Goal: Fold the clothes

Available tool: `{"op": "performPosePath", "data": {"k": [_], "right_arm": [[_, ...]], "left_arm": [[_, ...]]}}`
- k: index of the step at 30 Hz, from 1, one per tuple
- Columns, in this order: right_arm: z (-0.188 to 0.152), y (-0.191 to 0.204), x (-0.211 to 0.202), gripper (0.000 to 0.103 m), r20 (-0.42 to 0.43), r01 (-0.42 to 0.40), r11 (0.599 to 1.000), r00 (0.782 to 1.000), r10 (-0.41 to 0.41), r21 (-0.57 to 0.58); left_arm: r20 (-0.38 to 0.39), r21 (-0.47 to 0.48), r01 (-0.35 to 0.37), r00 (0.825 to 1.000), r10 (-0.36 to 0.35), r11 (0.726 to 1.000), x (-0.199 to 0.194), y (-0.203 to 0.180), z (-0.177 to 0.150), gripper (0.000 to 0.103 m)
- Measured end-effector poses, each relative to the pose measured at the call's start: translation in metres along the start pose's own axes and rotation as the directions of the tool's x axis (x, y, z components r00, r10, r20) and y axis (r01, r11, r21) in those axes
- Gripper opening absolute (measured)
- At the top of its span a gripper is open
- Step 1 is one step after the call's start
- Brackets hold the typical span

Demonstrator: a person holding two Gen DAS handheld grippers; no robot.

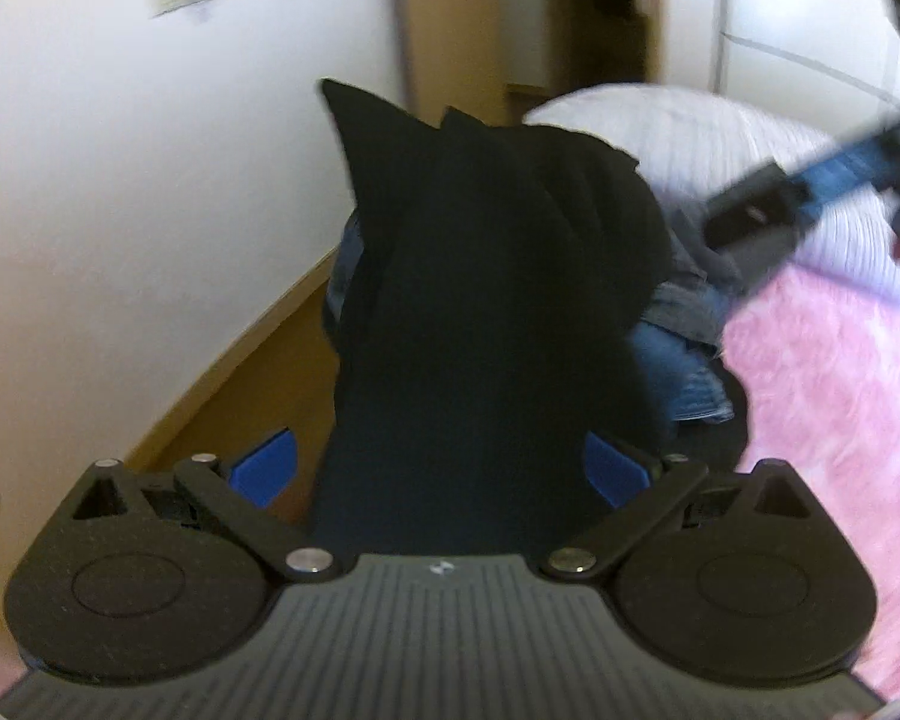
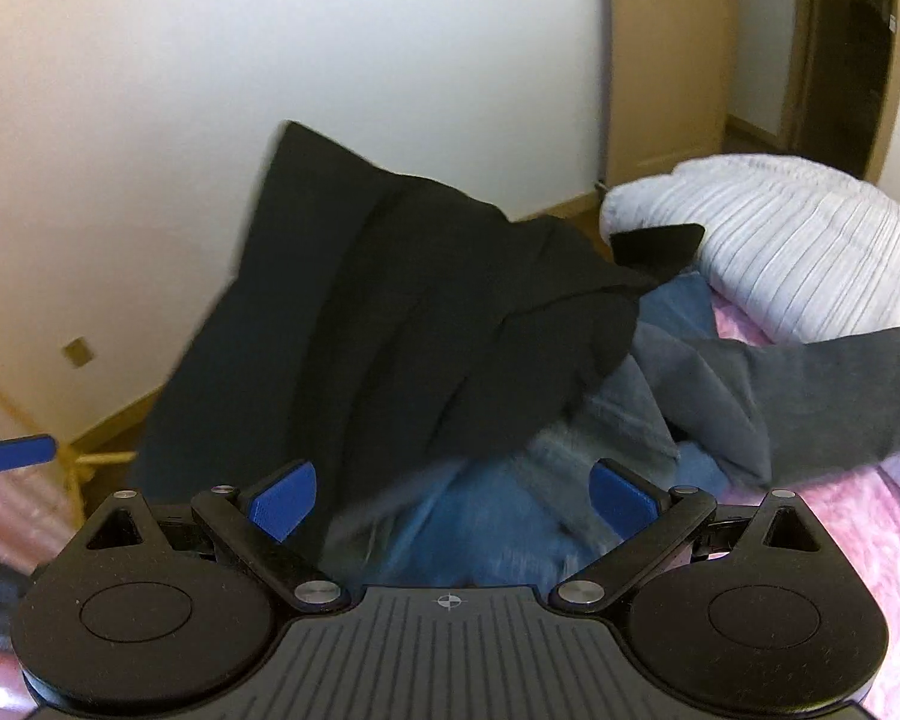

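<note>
While both spread, left tongs (image 1: 441, 468) straddle black garment (image 1: 480, 300) — right tongs (image 2: 453, 495) beneath it, over jeans (image 2: 480, 534).

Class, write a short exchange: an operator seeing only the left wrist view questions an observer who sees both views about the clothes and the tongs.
Operator: The black garment fills my view. Are the right tongs open?
Observer: Yes, the right tongs are open, blue pads wide apart.
Operator: What lies to the right of the pile?
Observer: A dark grey garment stretches over the pink blanket, below the white duvet.
</note>
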State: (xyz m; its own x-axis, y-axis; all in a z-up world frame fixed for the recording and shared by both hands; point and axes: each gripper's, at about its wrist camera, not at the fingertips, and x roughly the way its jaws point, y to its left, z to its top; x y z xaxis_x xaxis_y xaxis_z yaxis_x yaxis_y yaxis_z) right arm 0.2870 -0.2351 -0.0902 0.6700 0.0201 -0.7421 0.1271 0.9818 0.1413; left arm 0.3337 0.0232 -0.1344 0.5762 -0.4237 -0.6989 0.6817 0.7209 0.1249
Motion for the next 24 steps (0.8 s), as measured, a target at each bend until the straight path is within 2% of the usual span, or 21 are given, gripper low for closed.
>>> {"op": "performPosePath", "data": {"k": [2,3,5,7,8,9,10,11,12,13,14,15,16,17,20,24], "right_arm": [[0.014,-0.005,0.028,0.1,-0.006,0.013,1.0,1.0,-0.013,0.027],[0.021,-0.007,0.042,0.1,-0.009,0.019,0.999,1.0,-0.019,0.04],[0.032,-0.012,0.067,0.1,-0.007,0.018,0.998,1.0,-0.018,0.066],[0.038,-0.017,0.085,0.1,-0.017,0.011,0.996,1.0,-0.01,0.086],[0.038,-0.019,0.091,0.1,-0.024,0.003,0.995,1.0,0.0,0.097],[0.039,-0.021,0.096,0.099,-0.031,-0.006,0.994,0.999,0.01,0.107],[0.039,-0.021,0.097,0.092,-0.034,-0.017,0.994,0.999,0.02,0.104],[0.039,-0.021,0.097,0.088,-0.037,-0.027,0.995,0.999,0.031,0.1],[0.039,-0.02,0.095,0.075,-0.038,-0.031,0.996,0.999,0.034,0.089],[0.039,-0.02,0.089,0.051,-0.037,-0.02,0.997,0.999,0.023,0.078],[0.039,-0.02,0.081,0.041,-0.031,-0.015,0.997,0.999,0.017,0.071],[0.039,-0.022,0.069,0.021,-0.015,-0.003,0.997,1.0,0.004,0.071],[0.039,-0.024,0.057,0.006,0.001,0.009,0.997,1.0,-0.009,0.072],[0.037,-0.027,0.044,0.002,0.027,0.007,0.996,1.0,-0.009,0.086],[0.036,-0.041,-0.012,0.002,0.12,-0.001,0.992,0.993,-0.014,0.125],[0.014,-0.06,-0.099,0.002,0.223,-0.01,0.987,0.974,-0.025,0.158]], "left_arm": [[-0.012,0.056,0.034,0.999,-0.033,0.998,0.025,0.009,0.006,0.098],[-0.033,0.064,0.06,0.998,-0.058,0.996,0.036,0.011,0.008,0.091],[-0.069,0.057,0.122,0.991,-0.118,0.991,0.056,0.017,0.009,0.086],[-0.083,0.03,0.175,0.982,-0.172,0.984,0.062,0.025,0.005,0.068],[-0.089,0.023,0.187,0.979,-0.184,0.982,0.063,0.026,0.003,0.063],[-0.096,0.019,0.194,0.977,-0.191,0.981,0.063,0.026,0.002,0.045],[-0.101,0.022,0.201,0.975,-0.198,0.979,0.061,0.026,0.0,0.03],[-0.102,0.033,0.2,0.975,-0.196,0.979,0.058,0.025,0.0,0.025],[-0.099,0.05,0.195,0.977,-0.189,0.98,0.053,0.024,0.002,0.016],[-0.09,0.069,0.192,0.979,-0.185,0.979,0.045,0.021,0.004,0.009],[-0.079,0.089,0.189,0.98,-0.182,0.978,0.036,0.018,0.006,0.007],[-0.062,0.117,0.191,0.981,-0.184,0.975,0.025,0.016,0.009,0.005],[-0.041,0.146,0.195,0.981,-0.191,0.97,0.012,0.013,0.012,0.004],[-0.019,0.174,0.2,0.98,-0.2,0.964,-0.002,0.011,0.015,0.004],[0.035,0.227,0.242,0.966,-0.256,0.943,-0.045,0.003,0.022,0.003],[0.096,0.273,0.304,0.935,-0.341,0.913,-0.102,-0.031,0.028,0.001]]}}
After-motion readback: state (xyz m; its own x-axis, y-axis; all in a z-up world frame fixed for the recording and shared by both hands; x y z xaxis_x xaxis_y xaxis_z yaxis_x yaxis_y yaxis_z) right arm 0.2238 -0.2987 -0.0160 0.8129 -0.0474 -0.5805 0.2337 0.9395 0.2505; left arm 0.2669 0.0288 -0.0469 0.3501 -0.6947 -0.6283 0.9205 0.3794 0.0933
